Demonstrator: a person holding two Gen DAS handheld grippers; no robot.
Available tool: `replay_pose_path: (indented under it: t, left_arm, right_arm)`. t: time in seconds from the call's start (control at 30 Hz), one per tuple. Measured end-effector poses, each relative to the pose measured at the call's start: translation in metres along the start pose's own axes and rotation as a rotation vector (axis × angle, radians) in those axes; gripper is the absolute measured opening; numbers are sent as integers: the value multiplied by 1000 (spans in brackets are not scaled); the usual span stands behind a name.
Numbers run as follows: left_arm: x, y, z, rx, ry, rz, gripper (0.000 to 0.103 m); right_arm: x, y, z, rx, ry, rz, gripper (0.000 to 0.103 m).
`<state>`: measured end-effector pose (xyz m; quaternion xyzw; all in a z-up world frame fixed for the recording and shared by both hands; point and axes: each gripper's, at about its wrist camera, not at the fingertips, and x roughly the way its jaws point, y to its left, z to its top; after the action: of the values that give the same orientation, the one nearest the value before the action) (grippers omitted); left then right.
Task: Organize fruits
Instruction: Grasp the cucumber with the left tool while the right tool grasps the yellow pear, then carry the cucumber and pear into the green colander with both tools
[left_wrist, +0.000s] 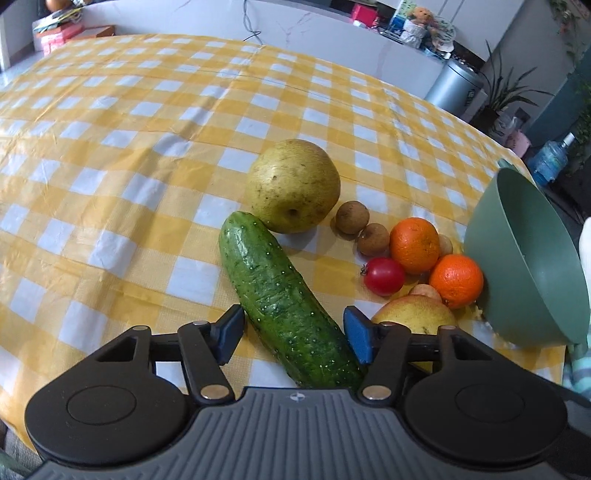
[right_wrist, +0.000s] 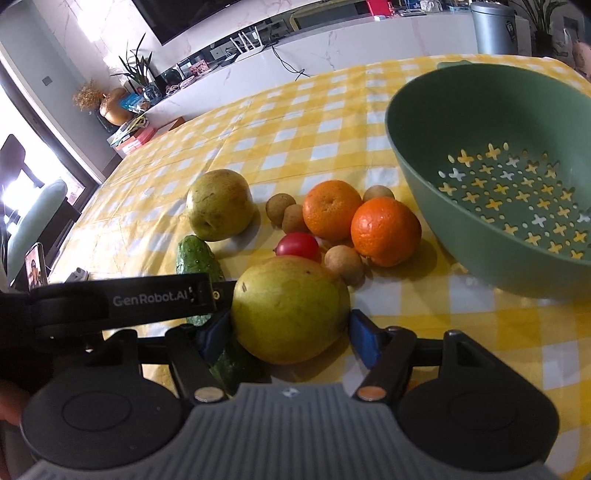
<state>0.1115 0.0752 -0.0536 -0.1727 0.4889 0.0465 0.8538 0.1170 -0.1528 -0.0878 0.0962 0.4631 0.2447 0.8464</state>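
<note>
On the yellow-checked table lie one cucumber, two pears, two oranges, one tomato and four small brown round fruits, beside one green colander. The left hand-held gripper straddles the cucumber, its pads just beside the skin but not clearly pressing. The right hand-held gripper brackets the near pear; whether it grips I cannot tell. Only the right view shows the colander's empty, perforated bottom and all four brown fruits; the left view shows the cucumber whole.
</note>
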Motion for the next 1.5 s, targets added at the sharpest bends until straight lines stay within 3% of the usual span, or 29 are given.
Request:
replay_pose_path:
  t: [0.1, 0.2, 0.8, 1.23, 1.5]
  left_arm:
    - [-3, 5, 1, -30, 16, -16, 59]
    - [-9, 8, 1, -6, 23, 14, 53]
    - [-3, 6, 2, 2, 49, 84, 59]
    - [-14, 11, -6, -13, 24, 78, 48]
    - [-39, 10, -10, -18, -40, 61, 46]
  right_arm:
    - [-1, 2, -1, -32, -4, -8, 65]
    - [-4, 3, -2, -51, -3, -20, 65]
    - [-2, 7, 0, -133, -35, -47, 67]
    - [-4, 14, -7, -180, -60, -61, 65]
    - [-15, 17, -10, -211, -100, -49, 65]
